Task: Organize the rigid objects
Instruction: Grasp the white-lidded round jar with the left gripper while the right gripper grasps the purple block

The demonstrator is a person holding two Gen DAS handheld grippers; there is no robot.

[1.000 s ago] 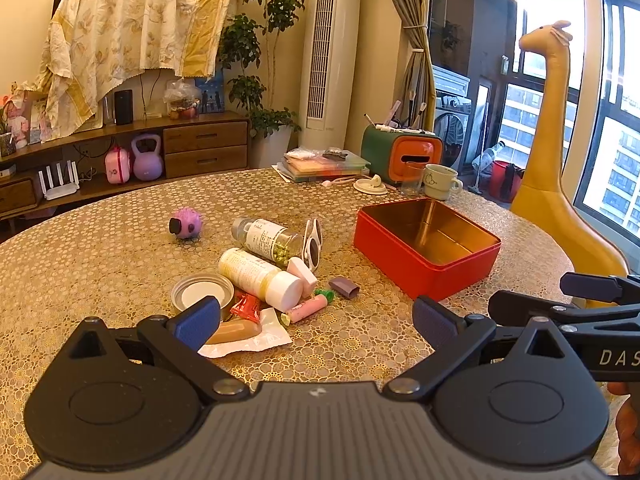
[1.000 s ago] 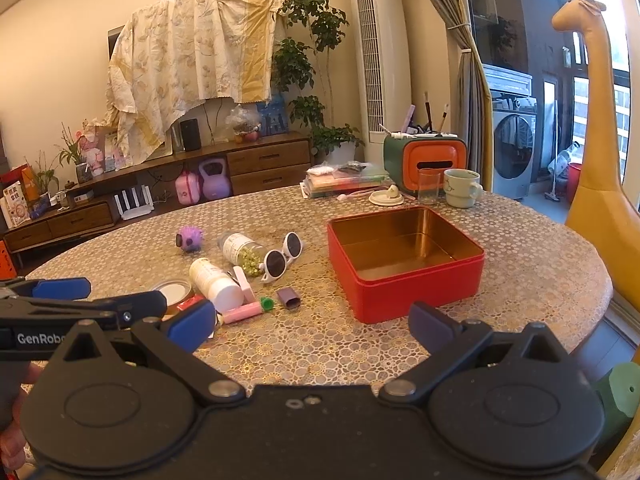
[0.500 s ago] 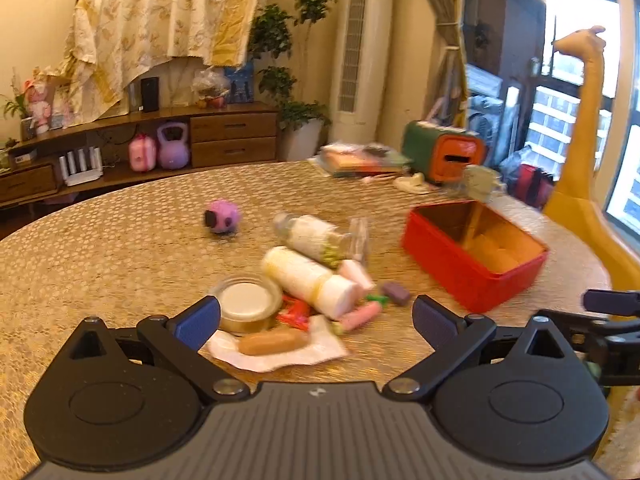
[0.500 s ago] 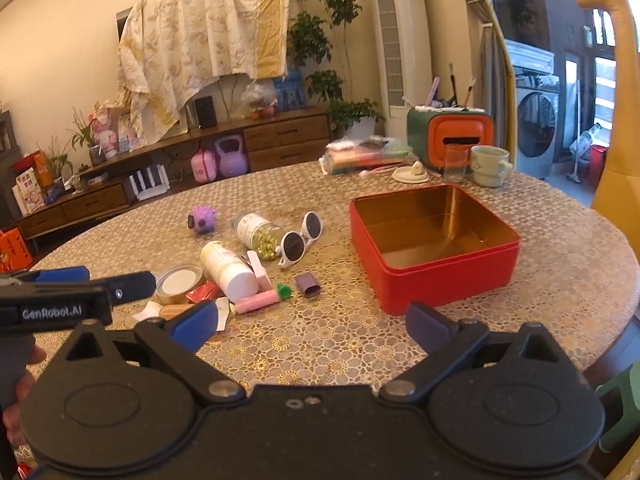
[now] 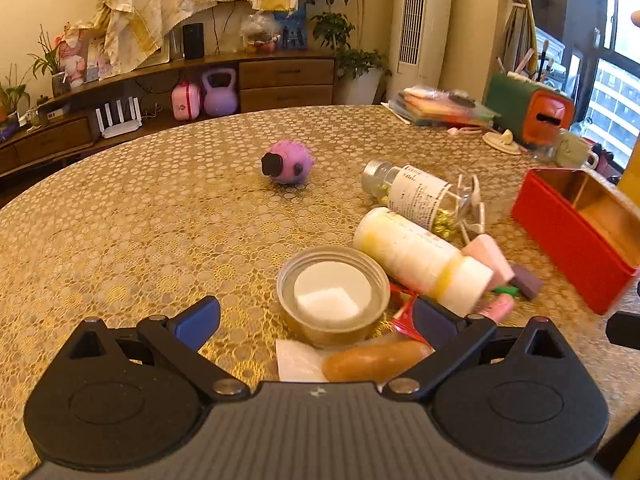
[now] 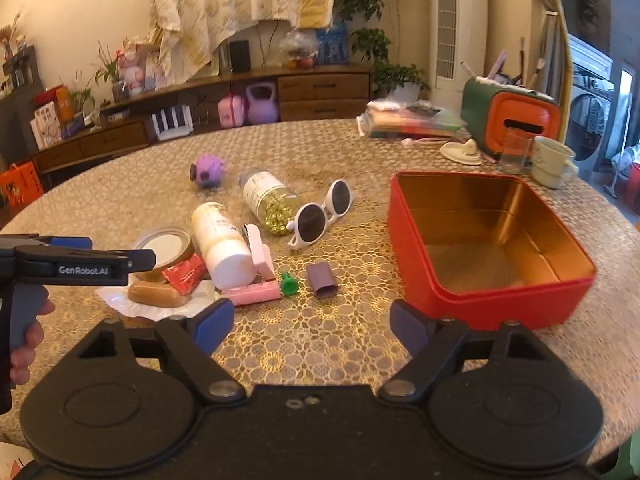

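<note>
A pile of small objects lies on the round table: a round tin (image 5: 334,298), a white bottle (image 5: 422,260), a clear bottle of green beads (image 6: 268,198), white sunglasses (image 6: 322,214), a pink tube (image 6: 252,294), a purple block (image 6: 322,278), a brown bar (image 5: 374,360) on white paper and a purple toy (image 5: 288,162). An open red box (image 6: 492,248) stands to the right, empty. My left gripper (image 5: 316,318) is open, its fingers either side of the tin. My right gripper (image 6: 310,326) is open and empty, in front of the pile and box.
At the table's far side stand a green and orange holder (image 6: 510,118), a stack of books (image 6: 408,122), a glass (image 6: 514,154), a mug (image 6: 554,162) and a small dish (image 6: 462,150). A sideboard (image 5: 280,80) lines the wall behind.
My left gripper has moved forward and left, closing in on the tin. My right gripper has moved forward toward the pile and the red box. Both stay open.
</note>
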